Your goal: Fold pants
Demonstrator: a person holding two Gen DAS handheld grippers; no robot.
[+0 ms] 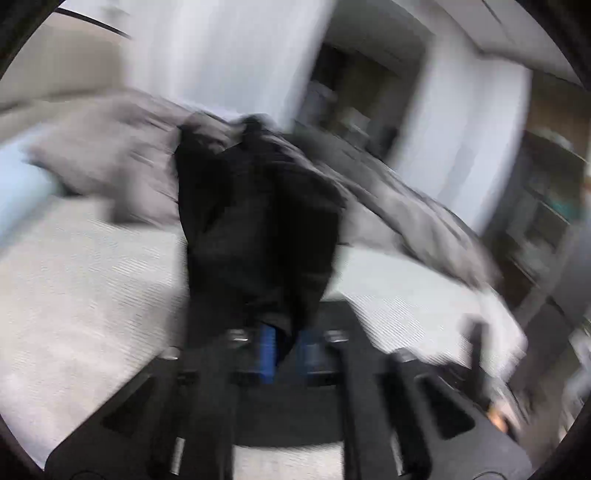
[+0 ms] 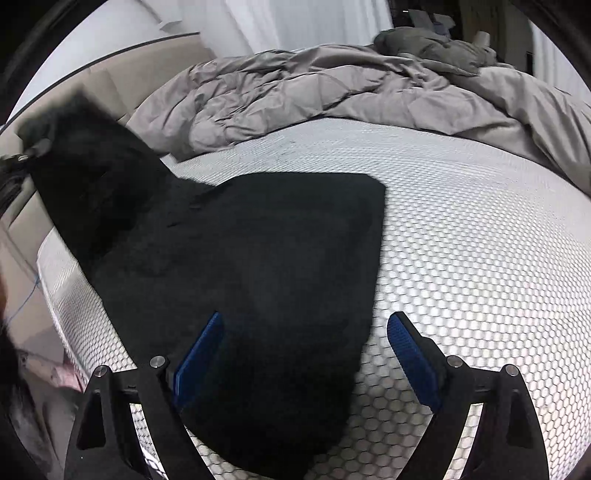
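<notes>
Black pants lie spread on a bare mattress with a honeycomb-textured cover, filling the centre and lower centre of the right wrist view; one end rises off the bed toward the upper left of that frame, where the left tongs carry it. In the left wrist view, heavily blurred, dark cloth hangs from between the blue pads of the left tongs and runs up the middle of the frame; the jaws stand narrow with fabric between them, though the blur leaves it uncertain whether the pads press firmly. The right tongs stand wide and hold nothing: their left pad lies over the cloth, their right pad over bare mattress, so that the pants' right-hand edge passes between the jaws. The garment's long axis runs from the lower centre to the upper left of the right wrist view, and the flat part lies directly ahead of and below the right tongs, which are the nearer to it. A likely next move is to pin or take that near edge while the lifted end is carried across. A rumpled grey duvet is heaped along the top of the frame, a beige headboard at the upper left, and white curtains behind.
</notes>
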